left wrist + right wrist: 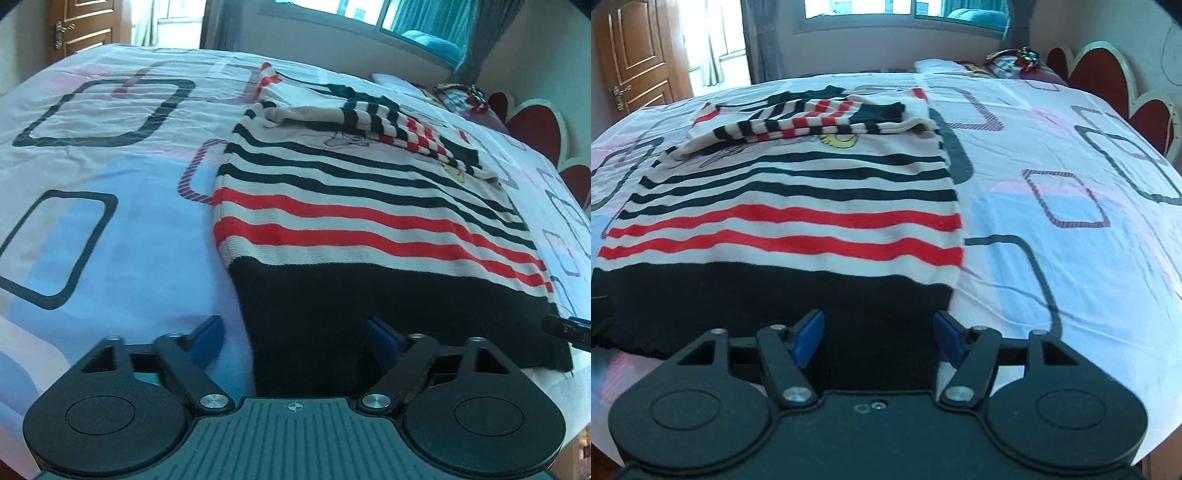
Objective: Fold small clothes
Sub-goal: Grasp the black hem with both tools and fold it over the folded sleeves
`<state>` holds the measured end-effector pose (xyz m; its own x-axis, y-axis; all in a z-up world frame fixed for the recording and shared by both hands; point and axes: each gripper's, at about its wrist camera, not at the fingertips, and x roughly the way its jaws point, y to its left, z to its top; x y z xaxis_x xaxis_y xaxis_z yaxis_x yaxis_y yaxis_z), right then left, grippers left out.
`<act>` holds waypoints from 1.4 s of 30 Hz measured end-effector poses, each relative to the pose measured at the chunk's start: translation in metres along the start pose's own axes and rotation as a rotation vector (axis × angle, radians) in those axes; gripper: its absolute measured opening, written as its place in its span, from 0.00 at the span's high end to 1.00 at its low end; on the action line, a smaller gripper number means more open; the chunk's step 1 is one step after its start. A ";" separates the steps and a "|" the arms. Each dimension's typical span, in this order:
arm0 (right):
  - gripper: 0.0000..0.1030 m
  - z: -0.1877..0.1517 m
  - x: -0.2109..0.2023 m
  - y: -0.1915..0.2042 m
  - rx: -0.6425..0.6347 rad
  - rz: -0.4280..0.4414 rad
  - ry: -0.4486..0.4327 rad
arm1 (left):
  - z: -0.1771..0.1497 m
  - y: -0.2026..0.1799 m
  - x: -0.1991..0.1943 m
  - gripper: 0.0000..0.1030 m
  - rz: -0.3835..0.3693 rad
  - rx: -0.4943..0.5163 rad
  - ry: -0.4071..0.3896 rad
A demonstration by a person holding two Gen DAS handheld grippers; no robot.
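Observation:
A small knitted sweater [354, 206] lies flat on the bed, white with black and red stripes and a broad black hem band [369, 306]. Both striped sleeves [369, 118] are folded across its chest, partly covering a cartoon print. My left gripper [295, 332] is open at the hem's left corner; its blue pads [210, 332] stand wide on either side of the sweater's left edge without pressing on it. My right gripper [879, 338] is open over the hem's right corner [923, 299], with black fabric lying between its pads [809, 339]. In the right wrist view the sweater [798, 206] spreads up and to the left.
The sheet [110, 221] is white, pink and blue with dark rectangle outlines. A red scalloped headboard [1108, 81] and pillows [1015, 62] stand at the far right. A window [886, 11] and a wooden door [631, 51] are behind the bed.

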<state>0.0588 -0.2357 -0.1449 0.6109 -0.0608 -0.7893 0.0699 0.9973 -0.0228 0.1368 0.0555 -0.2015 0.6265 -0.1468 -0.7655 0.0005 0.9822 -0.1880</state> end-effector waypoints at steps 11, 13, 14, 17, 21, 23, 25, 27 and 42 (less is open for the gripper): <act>0.36 -0.008 0.003 -0.024 0.061 -0.049 0.032 | 0.005 -0.004 0.003 0.51 -0.131 -0.045 0.069; 0.36 -0.010 0.007 -0.026 0.082 -0.023 0.055 | 0.006 -0.003 0.004 0.71 -0.139 -0.054 0.071; 0.37 -0.010 0.007 -0.027 0.089 -0.012 0.056 | 0.007 0.000 0.006 0.83 -0.147 -0.067 0.084; 0.57 -0.008 0.006 -0.029 0.097 0.042 0.068 | 0.008 0.007 0.008 0.86 -0.164 -0.091 0.104; 0.87 -0.005 0.004 -0.030 0.111 0.108 0.098 | 0.012 0.004 0.006 0.89 -0.179 -0.058 0.101; 0.89 -0.002 0.004 -0.031 0.137 0.153 0.109 | 0.017 0.004 0.001 0.90 -0.192 -0.063 0.076; 0.90 0.003 0.001 -0.030 0.147 0.181 0.083 | 0.025 0.000 -0.006 0.90 -0.205 -0.045 0.031; 0.90 0.012 -0.005 -0.032 0.180 0.215 0.036 | 0.037 -0.004 -0.011 0.90 -0.215 -0.030 -0.015; 0.90 0.146 0.026 -0.042 0.197 0.261 -0.232 | 0.175 -0.041 0.039 0.90 -0.181 -0.054 -0.258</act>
<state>0.1868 -0.2851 -0.0746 0.7883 0.1634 -0.5932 0.0248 0.9548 0.2961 0.2978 0.0297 -0.1161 0.7968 -0.2773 -0.5368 0.0930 0.9341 -0.3446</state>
